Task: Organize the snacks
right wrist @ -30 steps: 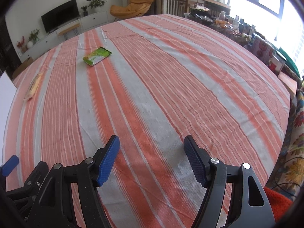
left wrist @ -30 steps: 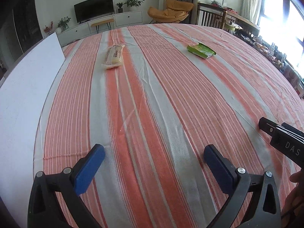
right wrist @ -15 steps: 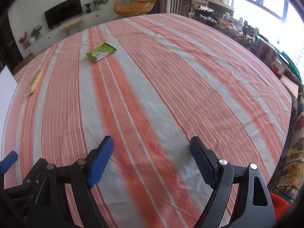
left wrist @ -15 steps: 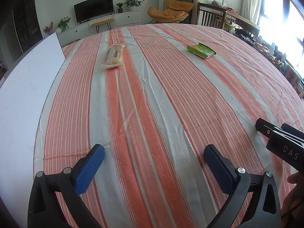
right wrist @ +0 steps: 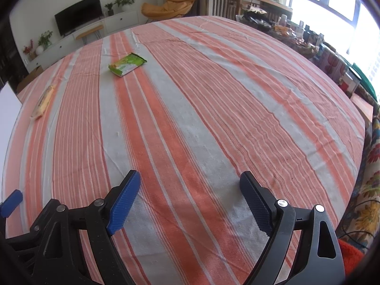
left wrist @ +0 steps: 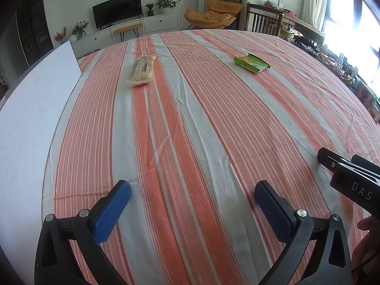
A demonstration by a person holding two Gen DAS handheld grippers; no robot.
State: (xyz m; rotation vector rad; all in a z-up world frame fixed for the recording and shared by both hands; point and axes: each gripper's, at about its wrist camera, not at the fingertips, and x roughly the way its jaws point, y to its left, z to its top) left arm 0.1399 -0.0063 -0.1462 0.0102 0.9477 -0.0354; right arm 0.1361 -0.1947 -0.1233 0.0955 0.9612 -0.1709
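A pale yellow snack packet [left wrist: 141, 71] lies far ahead on the striped tablecloth [left wrist: 190, 130], left of centre. A green snack packet [left wrist: 251, 62] lies far ahead to the right. In the right wrist view the green packet [right wrist: 127, 64] is far ahead to the left, and the yellow packet [right wrist: 43, 101] is near the left edge. My left gripper [left wrist: 192, 190] is open and empty over the near cloth. My right gripper [right wrist: 190, 185] is open and empty. Part of the right gripper shows at the left wrist view's right edge.
A white board [left wrist: 30, 109] lies along the table's left side. Past the far edge are a TV cabinet [left wrist: 133, 27], an orange chair [left wrist: 213, 15] and wooden chairs. A cluttered side table [right wrist: 296, 35] and a window stand at the right.
The right gripper has moved forward a little over the cloth and its jaws have spread wider. The left gripper has barely moved. Both snack packets lie where they were.
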